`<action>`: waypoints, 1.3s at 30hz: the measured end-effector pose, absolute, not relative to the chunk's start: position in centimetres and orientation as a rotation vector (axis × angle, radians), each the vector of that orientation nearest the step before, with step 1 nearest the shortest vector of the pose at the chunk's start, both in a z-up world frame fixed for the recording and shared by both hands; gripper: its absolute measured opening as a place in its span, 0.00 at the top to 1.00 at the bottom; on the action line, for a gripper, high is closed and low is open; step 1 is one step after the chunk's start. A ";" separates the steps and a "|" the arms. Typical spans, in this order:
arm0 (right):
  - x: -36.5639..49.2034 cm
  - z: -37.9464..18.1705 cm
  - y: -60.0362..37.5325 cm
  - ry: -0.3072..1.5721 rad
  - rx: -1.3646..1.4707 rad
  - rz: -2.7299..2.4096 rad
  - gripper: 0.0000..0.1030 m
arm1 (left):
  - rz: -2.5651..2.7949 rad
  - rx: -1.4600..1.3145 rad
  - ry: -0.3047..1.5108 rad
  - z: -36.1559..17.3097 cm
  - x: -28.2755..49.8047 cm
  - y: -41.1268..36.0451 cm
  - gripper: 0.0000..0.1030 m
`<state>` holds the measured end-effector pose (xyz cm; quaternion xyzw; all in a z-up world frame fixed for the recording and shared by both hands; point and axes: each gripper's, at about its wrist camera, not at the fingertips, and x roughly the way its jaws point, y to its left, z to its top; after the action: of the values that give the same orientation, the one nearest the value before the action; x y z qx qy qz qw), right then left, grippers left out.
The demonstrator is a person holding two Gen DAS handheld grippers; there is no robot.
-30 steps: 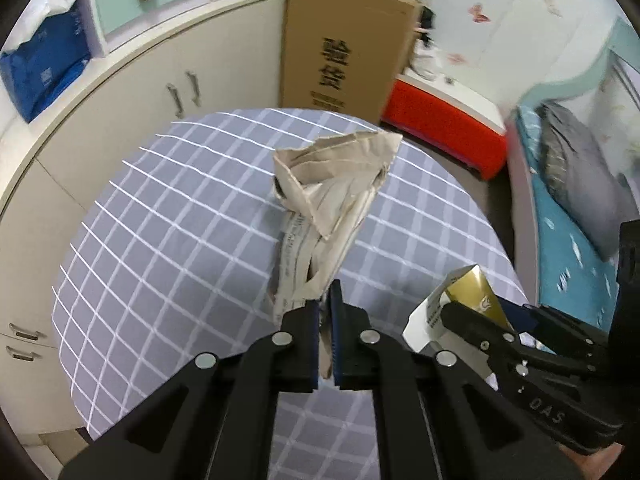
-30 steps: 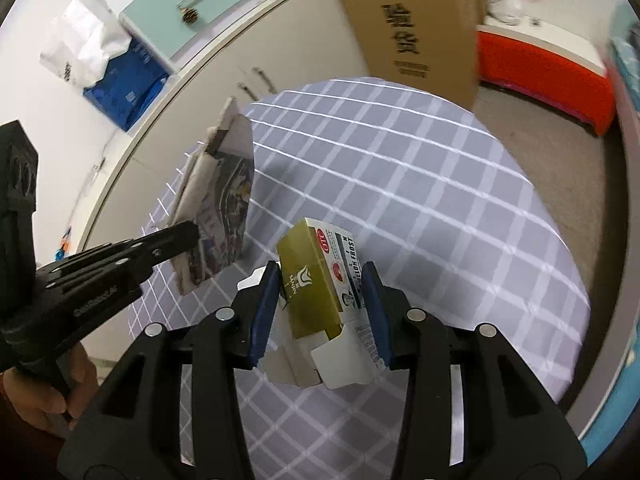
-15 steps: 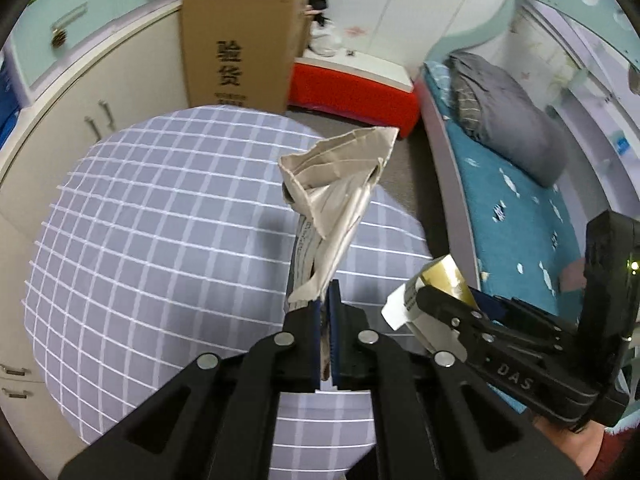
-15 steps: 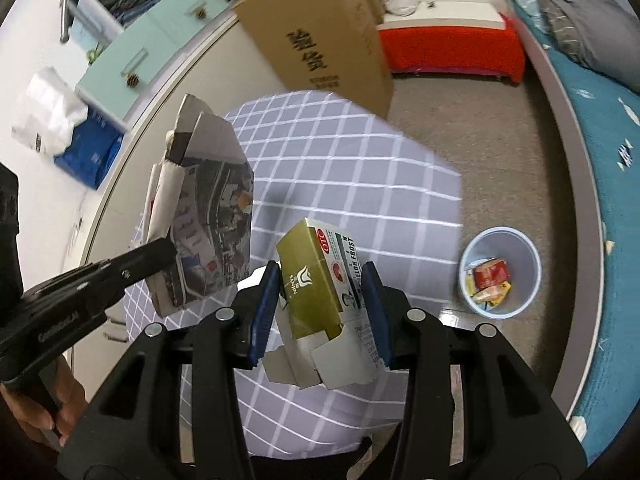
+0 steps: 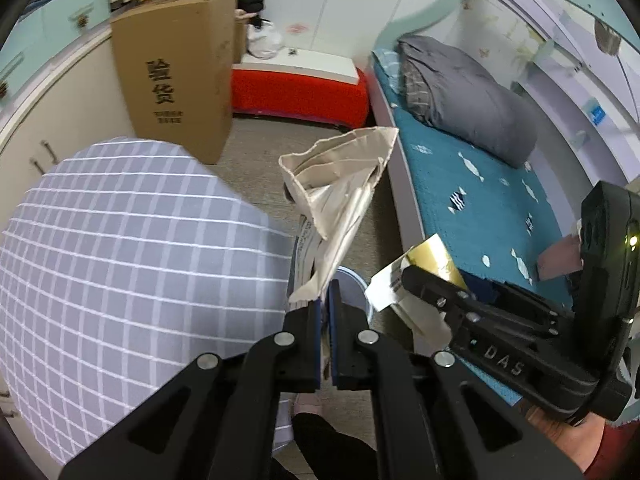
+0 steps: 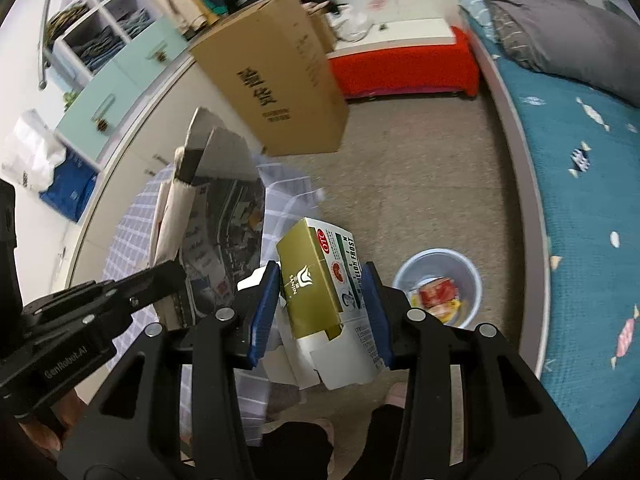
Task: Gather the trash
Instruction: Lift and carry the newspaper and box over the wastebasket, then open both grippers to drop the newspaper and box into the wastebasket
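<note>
Right tool clamping "OTC" box, left tool pinching newspaper, print likely unreadable.

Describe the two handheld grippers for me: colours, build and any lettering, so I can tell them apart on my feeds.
Both are matte black plastic with blue finger pads and silver screw heads at the joints. The left gripper, seen from the right wrist view, carries white "GenRobot.AI" lettering on its side. The right gripper, seen from the left wrist view, reads "DAS" and has a black camera block with a small lit green-yellow light.
</note>
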<state>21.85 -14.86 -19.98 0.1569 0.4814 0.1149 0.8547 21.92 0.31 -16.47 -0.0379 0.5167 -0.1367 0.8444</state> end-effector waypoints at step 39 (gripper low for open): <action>21.1 -18.8 -27.0 0.875 0.435 0.007 0.22 | -0.508 0.071 1.132 -18.6 28.2 -13.0 0.96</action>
<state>21.09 -27.00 -18.81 0.2090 0.4203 0.0034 0.8830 28.23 -12.96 -18.64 0.0331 0.5301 -0.2378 0.8132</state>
